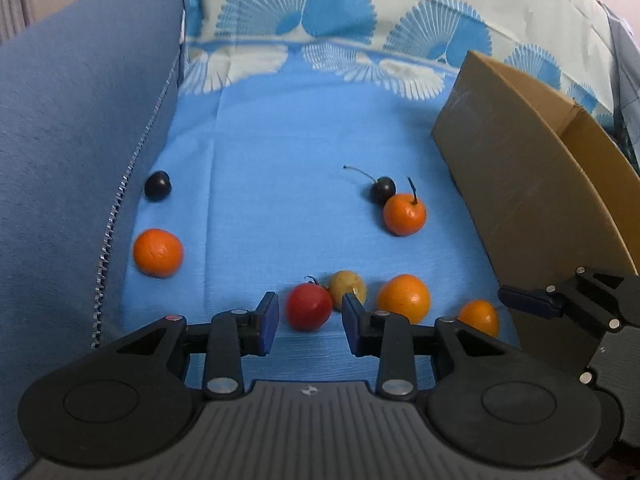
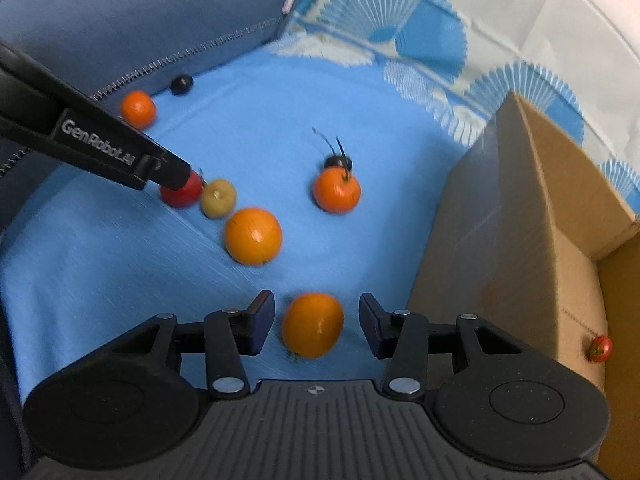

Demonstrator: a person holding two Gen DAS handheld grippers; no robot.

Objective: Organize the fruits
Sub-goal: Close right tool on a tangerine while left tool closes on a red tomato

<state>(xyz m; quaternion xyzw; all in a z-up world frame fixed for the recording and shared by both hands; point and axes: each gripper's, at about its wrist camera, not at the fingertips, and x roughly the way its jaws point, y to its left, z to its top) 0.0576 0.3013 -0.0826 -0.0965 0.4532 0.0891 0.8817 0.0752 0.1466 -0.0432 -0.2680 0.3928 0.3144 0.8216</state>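
Small fruits lie scattered on a blue cloth (image 1: 280, 160). My left gripper (image 1: 310, 312) is open, and a red fruit (image 1: 309, 306) lies between its blue pads with a gap on each side. A yellow-green fruit (image 1: 347, 285) touches the red one. My right gripper (image 2: 316, 316) is open around an orange fruit (image 2: 313, 325), with neither pad touching it. Another orange fruit (image 2: 253, 235) lies just beyond. A stemmed orange fruit (image 2: 337, 190) rests against a dark cherry (image 2: 338, 162). A cardboard box (image 2: 500, 240) stands on the right, holding a small red fruit (image 2: 601, 347).
A blue-grey cushion with a zipper (image 1: 80, 140) rises along the left. Beside it lie an orange fruit (image 1: 158, 253) and a dark cherry (image 1: 158, 186). A fan-patterned sheet (image 1: 360, 20) covers the back. The box wall (image 1: 520, 184) stands close to my right gripper's finger (image 1: 532, 300).
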